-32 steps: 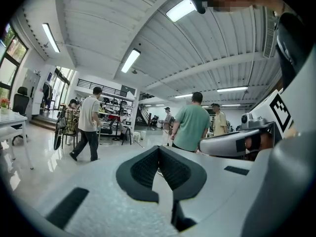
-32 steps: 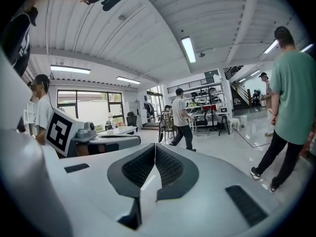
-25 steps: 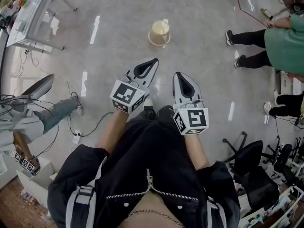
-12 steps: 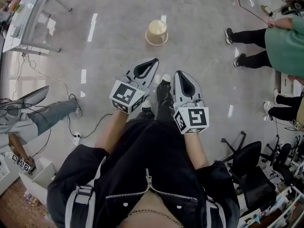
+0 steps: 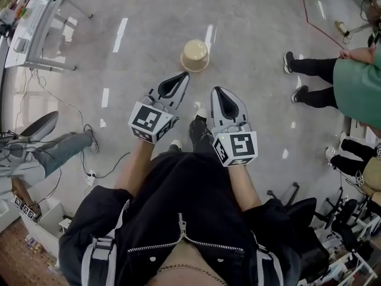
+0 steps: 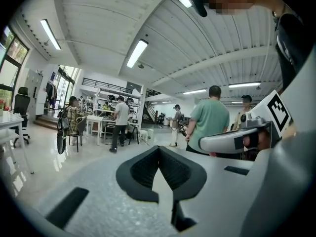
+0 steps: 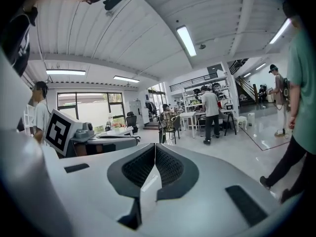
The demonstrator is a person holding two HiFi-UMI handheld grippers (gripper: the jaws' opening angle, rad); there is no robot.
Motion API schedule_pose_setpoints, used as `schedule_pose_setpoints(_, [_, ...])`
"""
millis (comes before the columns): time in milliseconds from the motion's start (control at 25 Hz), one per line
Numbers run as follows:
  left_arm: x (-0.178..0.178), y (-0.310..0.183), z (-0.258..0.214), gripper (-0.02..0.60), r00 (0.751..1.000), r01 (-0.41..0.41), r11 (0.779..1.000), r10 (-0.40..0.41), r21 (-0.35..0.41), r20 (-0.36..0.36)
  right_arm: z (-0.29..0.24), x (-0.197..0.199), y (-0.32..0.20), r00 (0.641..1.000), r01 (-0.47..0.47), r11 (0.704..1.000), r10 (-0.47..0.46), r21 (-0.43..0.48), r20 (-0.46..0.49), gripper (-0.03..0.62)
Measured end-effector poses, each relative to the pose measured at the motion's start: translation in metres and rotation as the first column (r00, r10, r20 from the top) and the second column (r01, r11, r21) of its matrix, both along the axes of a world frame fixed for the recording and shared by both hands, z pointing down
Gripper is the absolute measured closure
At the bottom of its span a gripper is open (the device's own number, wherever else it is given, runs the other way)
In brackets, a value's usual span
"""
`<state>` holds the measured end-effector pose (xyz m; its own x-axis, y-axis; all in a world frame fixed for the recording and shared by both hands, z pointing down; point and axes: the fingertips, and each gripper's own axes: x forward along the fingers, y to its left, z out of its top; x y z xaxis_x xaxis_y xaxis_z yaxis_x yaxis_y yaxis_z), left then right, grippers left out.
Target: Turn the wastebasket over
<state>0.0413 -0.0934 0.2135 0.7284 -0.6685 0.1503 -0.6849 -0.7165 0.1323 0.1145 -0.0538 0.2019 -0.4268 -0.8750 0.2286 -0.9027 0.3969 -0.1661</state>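
Observation:
A small beige wastebasket (image 5: 194, 55) stands on the grey floor ahead of me in the head view, its wider rim against the floor. My left gripper (image 5: 183, 74) is shut and empty, its tip a short way below and left of the basket. Beside it my right gripper (image 5: 215, 90) is also shut with nothing between the jaws, a bit farther back. Both gripper views look level across the room, so the basket is hidden there; the closed dark pads (image 6: 159, 168) and pads (image 7: 154, 167) meet with no gap.
A white table (image 5: 37, 25) stands at the far left with cables on the floor near it. A person in green (image 5: 357, 82) stands at the right, and another person's leg (image 5: 62, 146) lies at the left. Office chairs (image 5: 300, 210) crowd the lower right.
I have walked forward with both grippers held out. The wastebasket has drawn closer to the gripper tips and lies lower in the head view.

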Motion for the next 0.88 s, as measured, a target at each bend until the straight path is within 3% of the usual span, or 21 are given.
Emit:
schedule_pose_setpoints(480, [0.03,-0.082,0.003,0.577,0.996,0.083,0.996,-0.083,-0.017,0.045,0.007,0.048,-0.088,0.997,0.069,0.997,-0.069,-0.032,0.026,0.583])
schedule_pose_setpoints(880, [0.002,-0.107,0.015,0.577,0.995,0.092,0.995,-0.091,-0.04,0.035,0.015,0.018,-0.113,0.997,0.081,0.995,-0.08,-0.052,0.016,0.583])
